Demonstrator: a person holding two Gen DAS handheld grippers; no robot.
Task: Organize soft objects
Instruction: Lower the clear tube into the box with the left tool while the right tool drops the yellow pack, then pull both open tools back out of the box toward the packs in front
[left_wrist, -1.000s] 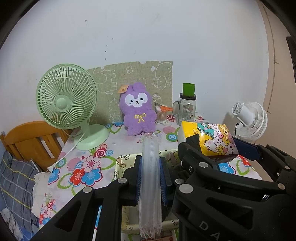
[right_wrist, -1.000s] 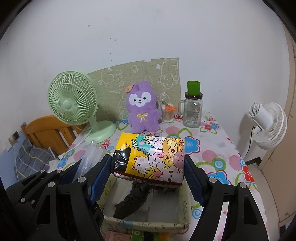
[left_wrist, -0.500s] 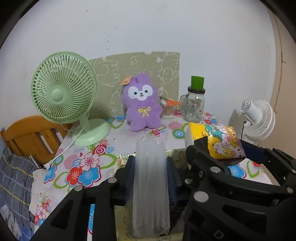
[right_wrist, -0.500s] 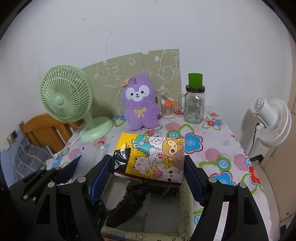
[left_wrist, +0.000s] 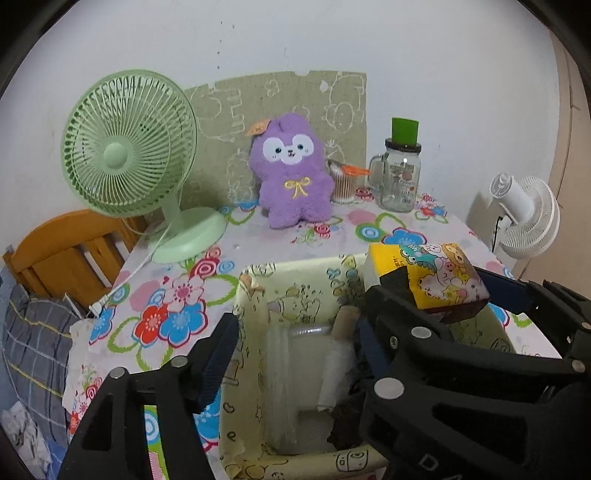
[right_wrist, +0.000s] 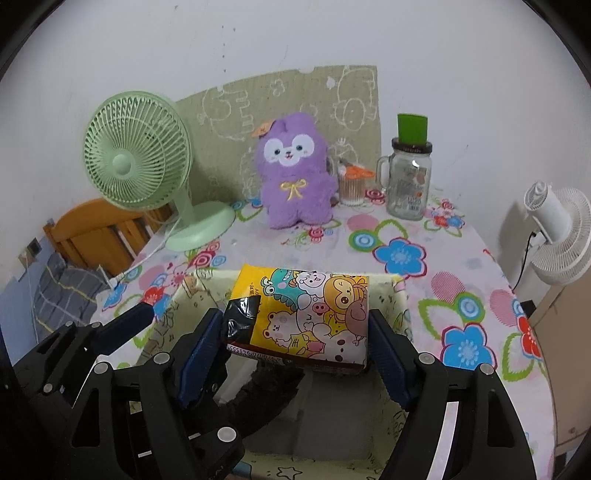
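Both wrist cameras looked forward and steeply downward along their own fingers, close above the fabric bin (left_wrist: 255, 295) (right_wrist: 400, 295) at the counter's (left_wrist: 258, 240) (right_wrist: 443, 251) near edge. They sat side by side, facing the back wall. Both views shared the bin, the green fan (left_wrist: 129, 144) (right_wrist: 136, 158) and the purple plush (left_wrist: 291, 173) (right_wrist: 295, 173).

Left gripper (left_wrist: 291, 343): your jaws have just been opening and now stand wide apart, pads pressing on nothing, angled downward.
Right gripper (right_wrist: 295, 343): your blue pads clamp both ends of the tissue pack (right_wrist: 303, 317), held tilted downward.
Spacing: your two grippers sit just beside each other.
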